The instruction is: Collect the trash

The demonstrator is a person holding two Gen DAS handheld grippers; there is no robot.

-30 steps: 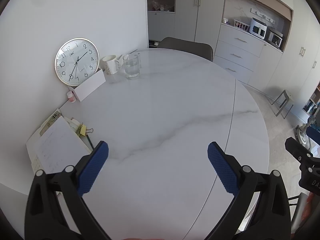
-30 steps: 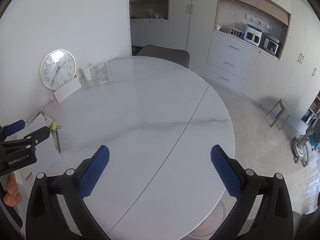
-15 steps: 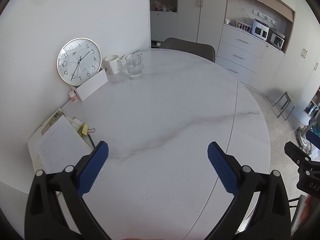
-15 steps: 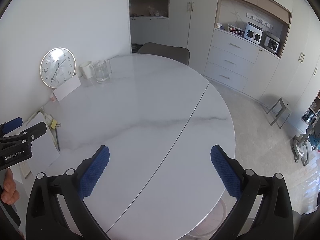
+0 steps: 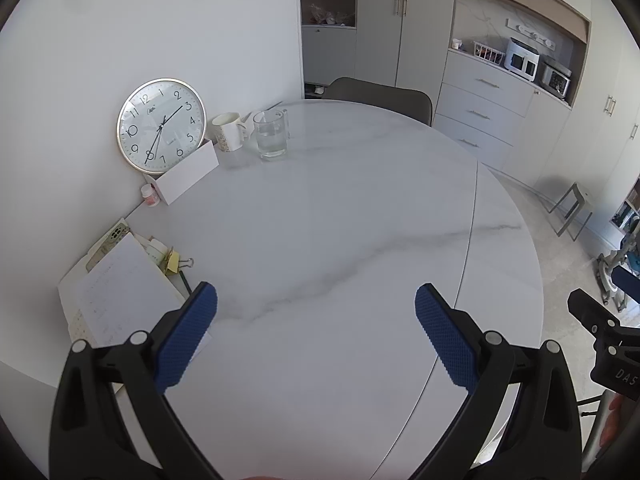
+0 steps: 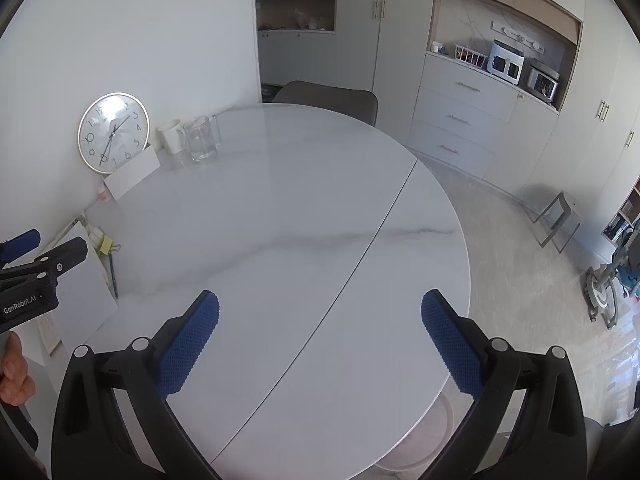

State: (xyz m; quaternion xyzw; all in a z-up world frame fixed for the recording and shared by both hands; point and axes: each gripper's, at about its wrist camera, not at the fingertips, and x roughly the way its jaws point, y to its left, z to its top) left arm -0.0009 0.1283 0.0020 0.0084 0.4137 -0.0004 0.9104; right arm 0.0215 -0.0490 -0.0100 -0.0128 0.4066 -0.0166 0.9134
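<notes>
Hovering side by side above marble table [image 5: 320, 220]: left gripper [image 5: 316, 334], right gripper [image 6: 320, 338], jaws spread wide, empty.

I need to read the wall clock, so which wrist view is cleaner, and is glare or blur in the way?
Left wrist view: clock sharp, numerals and hands legible, no glare. Right wrist view: bright reflection washes out the upper face of the clock, and it sits smaller. Both views bend straight lines near the rim and darken at the corners.

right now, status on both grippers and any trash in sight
Left hand-held gripper open, empty. Right hand-held gripper open, empty. No obvious trash on the table; paper pile, clock, mug, glass jug along the wall edge.
</notes>
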